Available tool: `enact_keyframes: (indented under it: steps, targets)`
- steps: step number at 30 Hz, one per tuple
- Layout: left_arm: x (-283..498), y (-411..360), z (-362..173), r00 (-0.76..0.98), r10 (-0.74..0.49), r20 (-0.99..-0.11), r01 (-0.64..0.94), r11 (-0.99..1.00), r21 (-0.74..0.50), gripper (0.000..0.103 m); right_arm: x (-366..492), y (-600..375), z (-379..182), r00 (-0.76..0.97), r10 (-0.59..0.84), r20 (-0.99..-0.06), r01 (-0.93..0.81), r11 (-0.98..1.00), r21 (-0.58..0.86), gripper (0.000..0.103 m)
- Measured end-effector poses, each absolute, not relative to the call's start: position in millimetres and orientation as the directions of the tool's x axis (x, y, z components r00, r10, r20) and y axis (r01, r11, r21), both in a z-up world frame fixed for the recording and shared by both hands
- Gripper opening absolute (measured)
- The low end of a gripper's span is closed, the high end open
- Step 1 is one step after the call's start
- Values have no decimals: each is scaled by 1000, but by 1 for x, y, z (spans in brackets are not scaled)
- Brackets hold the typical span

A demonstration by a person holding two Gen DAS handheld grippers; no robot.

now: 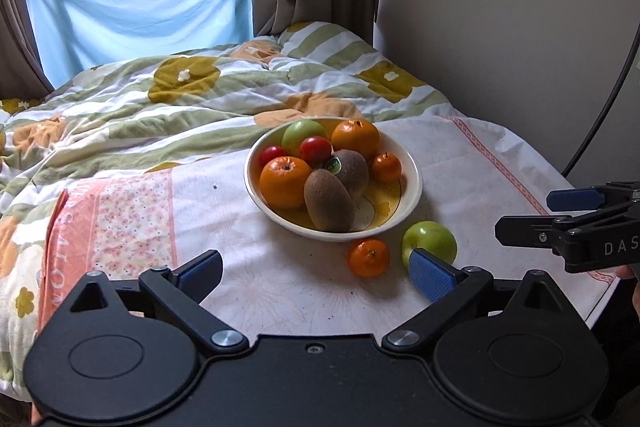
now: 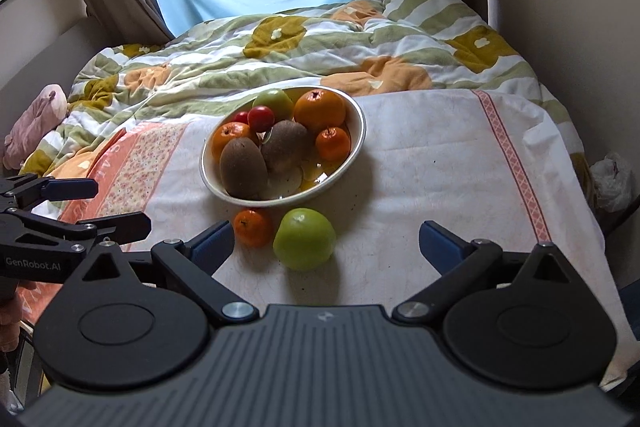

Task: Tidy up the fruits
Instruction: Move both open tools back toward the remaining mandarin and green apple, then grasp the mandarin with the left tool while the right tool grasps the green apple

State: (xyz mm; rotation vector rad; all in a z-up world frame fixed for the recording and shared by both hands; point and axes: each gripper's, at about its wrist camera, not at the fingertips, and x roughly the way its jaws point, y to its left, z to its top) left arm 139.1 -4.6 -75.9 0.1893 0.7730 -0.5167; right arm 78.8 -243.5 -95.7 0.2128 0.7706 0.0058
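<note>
A white bowl [image 1: 412,203] [image 2: 356,147] on the cloth-covered table holds two kiwis [image 1: 329,201], oranges [image 1: 285,182], a green apple [image 1: 303,134], small red fruits [image 1: 315,148] and a mandarin [image 1: 386,167]. A loose mandarin [image 1: 369,257] [image 2: 253,227] and a loose green apple [image 1: 430,241] [image 2: 305,238] lie on the cloth in front of the bowl. My left gripper [image 1: 316,273] is open and empty, just short of the loose fruits. My right gripper [image 2: 326,243] is open and empty, with the loose apple between its fingers' line. Each gripper shows in the other's view: the right [image 1: 532,215], the left [image 2: 104,205].
The table cloth [image 1: 256,283] is white with a pink floral band at the left [image 1: 132,223]. A bed with a rumpled flowered quilt [image 1: 180,95] lies behind the table. The wall is at the right, a window with a blue sheet [image 1: 140,3] at the back.
</note>
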Motion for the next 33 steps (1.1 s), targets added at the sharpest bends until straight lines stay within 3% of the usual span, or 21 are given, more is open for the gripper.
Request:
enact_keyframes:
  steps: [13,15,17,22,26,29,33]
  targets:
    - [167,-50,-132,555,-360,-750,537,844,-8,89,86,-241,-148,697,112,-708,-40,992,118,103]
    - [172,-57,-138,543,-349,-764,541,841,0,78,89,-241,-151,689,113,-716,-46,993,113,103]
    - [175,-61,-144,529,-348,-774,548,836,-2,73,92,-242,-153,683,114,-721,-54,993,106,103]
    - [180,-69,-150,511,-356,-782,555,832,-16,71,98,-240,-157,674,117,-729,-75,993,90,103]
    - [183,-74,-154,497,-354,-792,556,831,-22,62,105,-239,-163,666,131,-735,-93,991,93,102]
    - [185,-76,-157,466,-372,-803,569,821,-50,46,111,-238,-167,655,141,-742,-106,990,94,98]
    - [184,-78,-158,468,-371,-802,576,816,-42,44,114,-234,-169,652,148,-744,-123,988,90,97]
